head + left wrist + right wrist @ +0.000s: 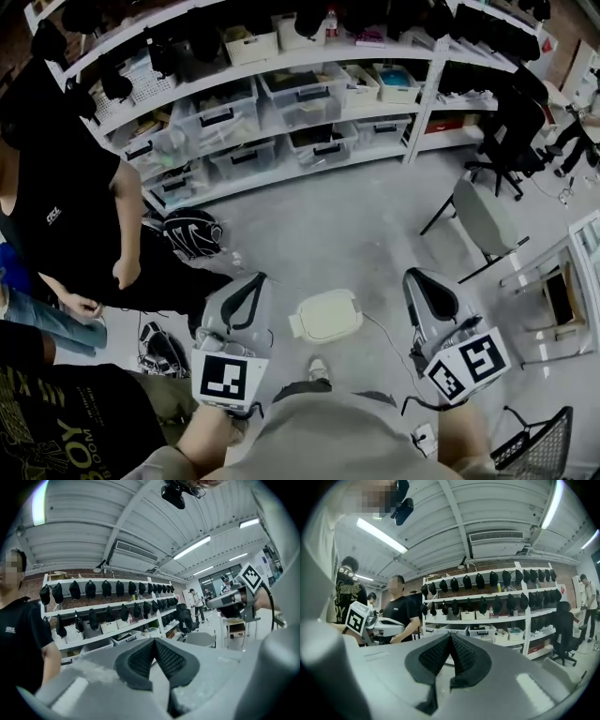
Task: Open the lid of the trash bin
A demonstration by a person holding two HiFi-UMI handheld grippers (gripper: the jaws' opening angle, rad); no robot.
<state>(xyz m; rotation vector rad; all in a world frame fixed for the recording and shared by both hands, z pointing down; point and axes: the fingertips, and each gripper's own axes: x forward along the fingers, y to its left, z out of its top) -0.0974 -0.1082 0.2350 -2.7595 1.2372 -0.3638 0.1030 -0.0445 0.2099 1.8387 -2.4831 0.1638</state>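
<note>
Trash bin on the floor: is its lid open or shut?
Shut. In the head view the cream trash bin lid lies flat, with no opening showing.
</note>
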